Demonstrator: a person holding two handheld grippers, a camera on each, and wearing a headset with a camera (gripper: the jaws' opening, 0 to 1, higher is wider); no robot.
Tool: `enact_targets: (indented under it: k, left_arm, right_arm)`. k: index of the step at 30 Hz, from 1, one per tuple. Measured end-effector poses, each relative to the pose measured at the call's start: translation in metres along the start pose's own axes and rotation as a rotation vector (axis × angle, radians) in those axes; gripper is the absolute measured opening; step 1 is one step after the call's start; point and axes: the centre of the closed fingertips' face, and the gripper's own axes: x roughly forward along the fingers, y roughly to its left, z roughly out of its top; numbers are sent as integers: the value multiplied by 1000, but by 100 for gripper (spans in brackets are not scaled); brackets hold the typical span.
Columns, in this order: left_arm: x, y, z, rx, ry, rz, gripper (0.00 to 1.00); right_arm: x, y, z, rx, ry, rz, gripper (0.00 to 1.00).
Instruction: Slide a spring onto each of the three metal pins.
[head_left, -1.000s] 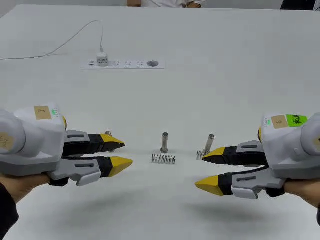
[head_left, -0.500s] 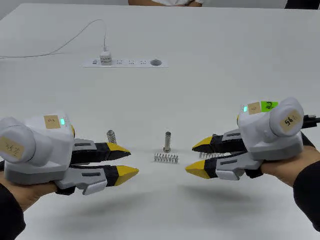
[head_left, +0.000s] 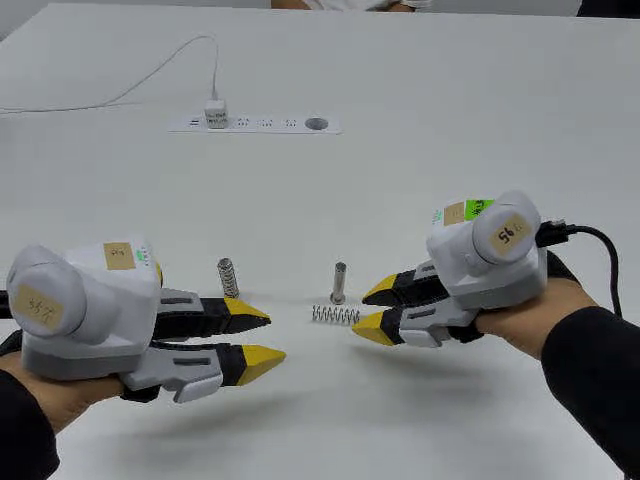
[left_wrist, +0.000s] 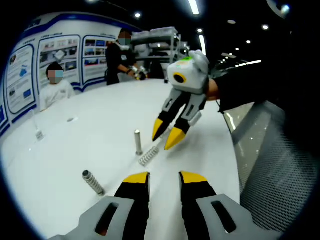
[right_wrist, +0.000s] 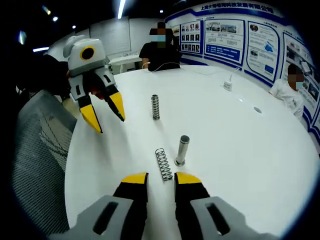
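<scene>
A loose spring (head_left: 335, 315) lies flat on the white table (head_left: 400, 150), just in front of a bare upright pin (head_left: 340, 283). To the left, a second pin carries a spring (head_left: 228, 277). My right gripper (head_left: 368, 310) is open, its yellow tips just right of the loose spring. In the right gripper view, the spring (right_wrist: 163, 163) lies just ahead of my jaws (right_wrist: 161, 178), with the pin (right_wrist: 183, 150) beside it. My left gripper (head_left: 262, 333) is open and empty, in front of the sprung pin (left_wrist: 93, 182). The right gripper covers the table behind it.
A white power strip (head_left: 255, 124) with a plug and cable (head_left: 215, 108) lies at the far middle of the table. People sit and stand beyond the table (right_wrist: 161, 47). A mesh chair (right_wrist: 40, 165) stands by the table's edge.
My right gripper has moved left up to the loose spring, with its jaws narrower, and now covers the rightmost pin and the spring beside it. My left gripper has edged slightly right.
</scene>
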Motion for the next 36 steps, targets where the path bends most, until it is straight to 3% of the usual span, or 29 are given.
enact_targets:
  k: [23, 36]
  left_arm:
    - [-1, -1, -2, -12, 4, -6, 23]
    - [3, -1, -1, -3, 11, -16, 23]
  right_arm:
    - [21, -3, -12, -62, 112, 32, 15]
    - [13, 4, -16, -78, 110, 44, 12]
